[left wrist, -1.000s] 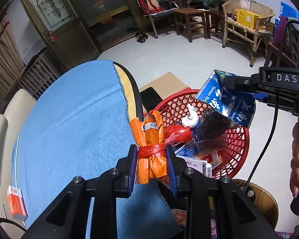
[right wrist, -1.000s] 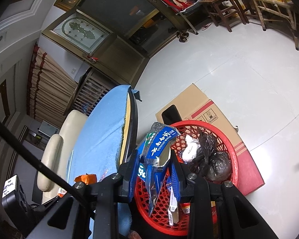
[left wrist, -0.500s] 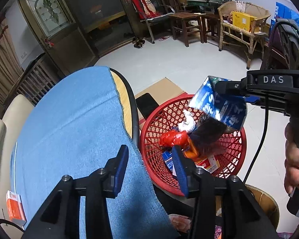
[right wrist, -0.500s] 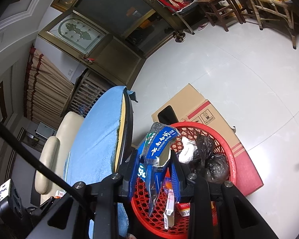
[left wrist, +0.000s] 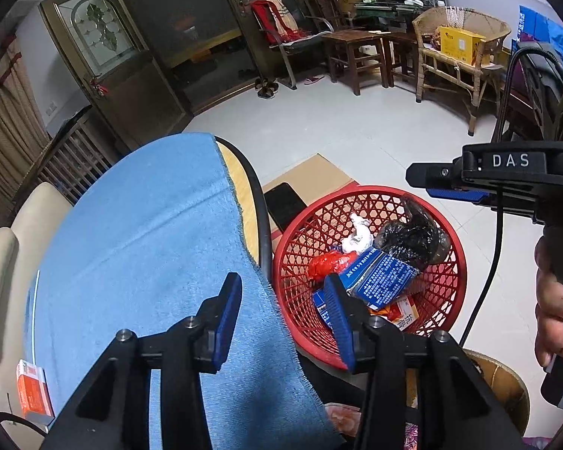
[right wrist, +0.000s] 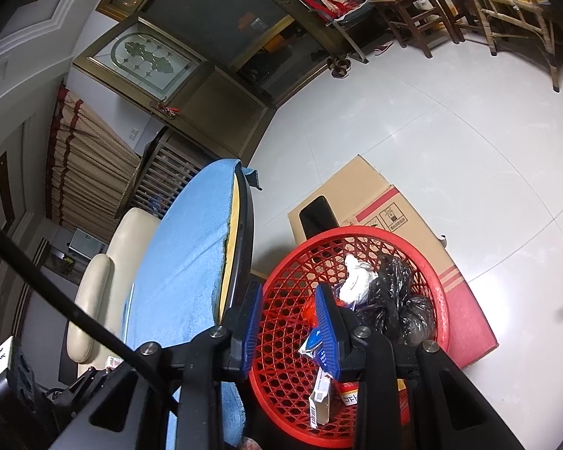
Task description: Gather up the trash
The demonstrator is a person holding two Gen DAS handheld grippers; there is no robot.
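- The left tool [left wrist: 283, 317] is wide open and holds nothing, above the counter [left wrist: 139, 247] edge.
- The right tool [right wrist: 289, 328] is open too.
- The trash lies in the red basket [left wrist: 456, 262] on the floor, beside the counter.

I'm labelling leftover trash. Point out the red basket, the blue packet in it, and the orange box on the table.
red basket [left wrist: 455, 275], left wrist view, right rim.
blue packet [left wrist: 383, 276], left wrist view, printed face.
orange box [left wrist: 32, 393], left wrist view, top face.
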